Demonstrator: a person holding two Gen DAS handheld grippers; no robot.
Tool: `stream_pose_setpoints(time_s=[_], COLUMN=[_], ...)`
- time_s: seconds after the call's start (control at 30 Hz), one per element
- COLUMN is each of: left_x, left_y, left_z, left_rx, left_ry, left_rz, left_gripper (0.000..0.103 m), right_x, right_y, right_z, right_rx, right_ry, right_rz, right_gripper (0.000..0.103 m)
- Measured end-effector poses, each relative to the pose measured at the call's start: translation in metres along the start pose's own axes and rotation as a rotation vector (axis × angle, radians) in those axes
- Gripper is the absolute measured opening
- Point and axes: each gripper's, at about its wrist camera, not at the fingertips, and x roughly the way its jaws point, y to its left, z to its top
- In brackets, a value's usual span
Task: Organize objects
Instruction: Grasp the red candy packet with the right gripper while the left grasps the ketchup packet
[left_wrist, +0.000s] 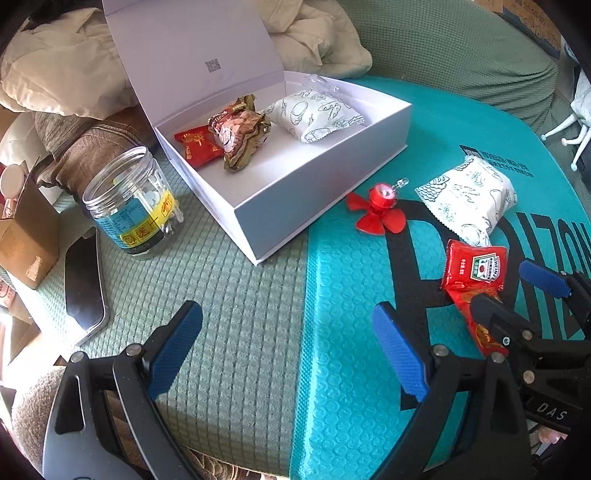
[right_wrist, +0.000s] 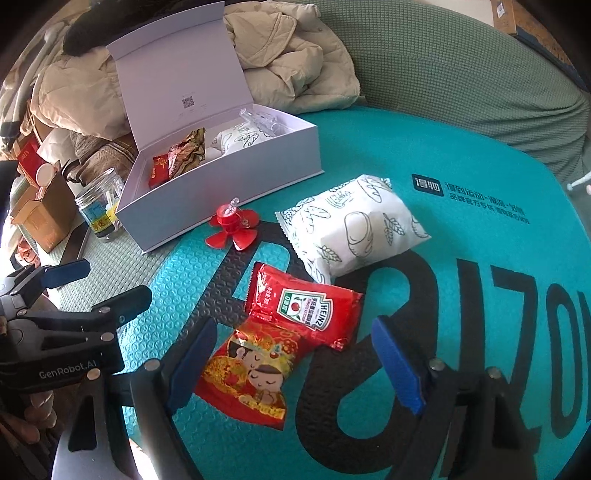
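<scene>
Between wide-open right tool (right_wrist: 295, 369) fingers: red candy packet (right_wrist: 251, 376), ungripped; left tool (left_wrist: 288, 354) open, empty.

Under my jaws, a green couch (left_wrist: 229, 295) carries a teal mat (right_wrist: 461, 155), with the white box (right_wrist: 229, 206), red propeller (right_wrist: 232, 229), bread packet (right_wrist: 354, 229), ketchup sachet (right_wrist: 303, 306) and jar (left_wrist: 133, 206) lying on top.

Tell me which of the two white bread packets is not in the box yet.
The bread packet lying on the teal mat, beside the ketchup sachet. The other packet already sits inside the open white box.
</scene>
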Motion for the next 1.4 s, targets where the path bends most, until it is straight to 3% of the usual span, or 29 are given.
stream_pose_setpoints(time_s=[0.07,0.2,0.37,0.53,0.77,1.0,1.23,1.4], left_x=[0.000,0.000,-0.002,-0.001,0.006,0.024,0.029,0.038], left_y=[-0.004,-0.017,-0.034,-0.057,-0.090,-0.098,-0.109,-0.120], left_z=[0.000,0.001,0.003,0.007,0.016,0.022,0.025,0.030], left_rx=[0.006,0.034,0.070,0.126,0.219,0.286,0.376,0.398], left_ry=[-0.001,-0.002,-0.007,-0.006,0.003,0.040,0.008,0.028], left_rz=[-0.003,-0.023,-0.049,-0.101,-0.191,-0.249,-0.260,-0.310], left_gripper=[0.093,0.093,0.093,0.093,0.093,0.093,0.093,0.093], right_x=[0.004,0.002,-0.006,-0.017,-0.028,-0.020,-0.016,-0.019], right_y=[-0.005,-0.014,-0.027,-0.047,-0.065,-0.057,-0.049,-0.061], right_z=[-0.002,-0.011,-0.019,-0.026,-0.033,-0.037,-0.038,-0.038], right_rx=[0.021,0.067,0.077,0.095,0.151,0.101,0.033,0.069], right_ry=[0.028,0.047,0.045,0.040,0.003,0.003,-0.019,-0.026], right_rz=[0.010,0.060,0.003,-0.078,-0.009,0.034,-0.025,-0.062], right_gripper=[0.072,0.069,0.063,0.062,0.062,0.062,0.062,0.053])
